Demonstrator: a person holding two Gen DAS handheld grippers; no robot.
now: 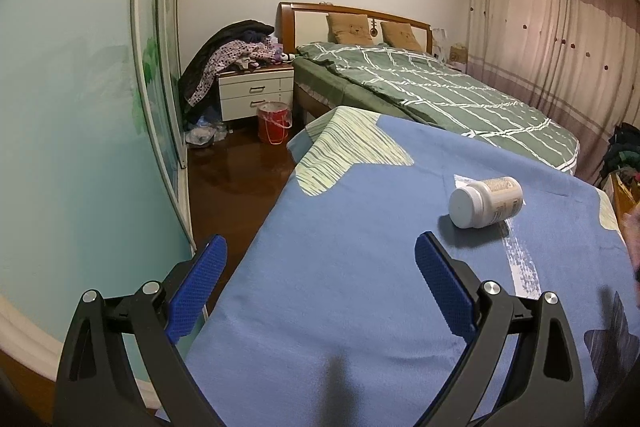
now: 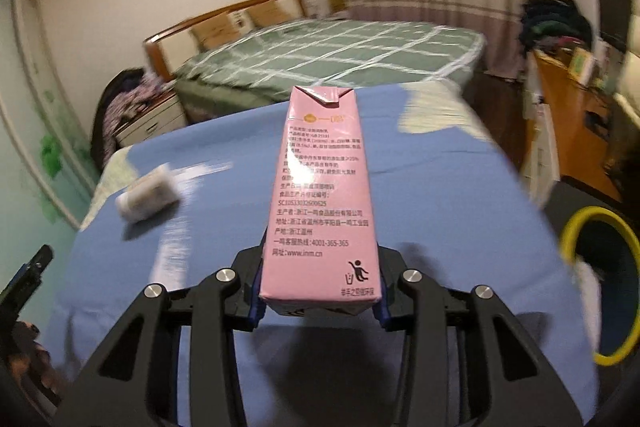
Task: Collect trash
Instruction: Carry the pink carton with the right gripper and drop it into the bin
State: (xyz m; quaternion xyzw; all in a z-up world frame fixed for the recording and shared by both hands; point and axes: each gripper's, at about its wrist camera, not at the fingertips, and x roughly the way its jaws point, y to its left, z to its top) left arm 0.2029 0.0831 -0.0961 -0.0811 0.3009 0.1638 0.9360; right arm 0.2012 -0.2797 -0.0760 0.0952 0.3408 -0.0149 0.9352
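Note:
My right gripper [image 2: 318,301] is shut on a pink drink carton [image 2: 320,195] and holds it above the blue-covered table [image 2: 440,211]. A white pill bottle [image 1: 486,202] lies on its side on the blue cloth, ahead and right of my left gripper [image 1: 320,263], which is open and empty above the table's left part. The bottle also shows blurred in the right wrist view [image 2: 148,198], left of the carton. A bin with a yellow rim [image 2: 600,279] stands at the table's right side.
A bed with a green checked cover [image 1: 420,83] lies beyond the table. A white nightstand [image 1: 256,95] piled with clothes and a red bucket [image 1: 274,123] stand at the left. A pale wardrobe door [image 1: 80,147] is close on the left. A wooden desk [image 2: 568,115] is at the right.

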